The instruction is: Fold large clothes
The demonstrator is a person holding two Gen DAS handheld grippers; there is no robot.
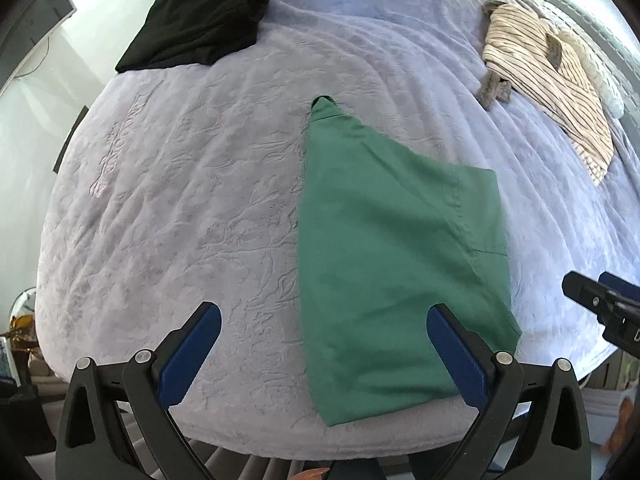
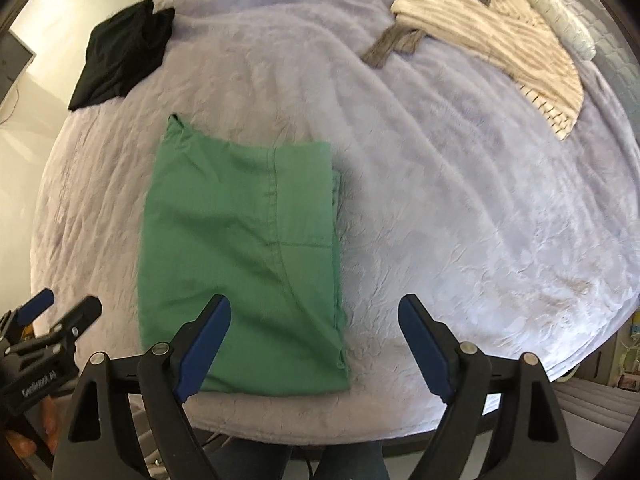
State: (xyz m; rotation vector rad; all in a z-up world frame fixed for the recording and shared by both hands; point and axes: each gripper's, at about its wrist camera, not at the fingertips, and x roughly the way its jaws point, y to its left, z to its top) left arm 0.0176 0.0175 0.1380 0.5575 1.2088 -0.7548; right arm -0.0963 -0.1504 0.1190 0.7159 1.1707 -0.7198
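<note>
Both claws spread wide and empty above a folded green garment on the bed.

Left gripper [image 1: 324,332] fills the bottom of the left wrist view with its blue-padded fingers [image 1: 192,354] far apart, holding nothing; the right gripper [image 2: 314,332] sits the same way along the bottom of the right wrist view, jaws apart and empty. Between and above them lies the green garment [image 2: 240,256], folded into a long flat panel on the lavender embossed bedspread [image 2: 460,220], with a narrow end pointing toward the upper part of the frame and its near edge close to the bed's lower edge. At the upper left of each view a folded black garment [image 1: 200,20] rests on the bedspread, well apart from the green one. At the upper right lies a cream striped garment [image 1: 548,76] with grey trim.
</note>
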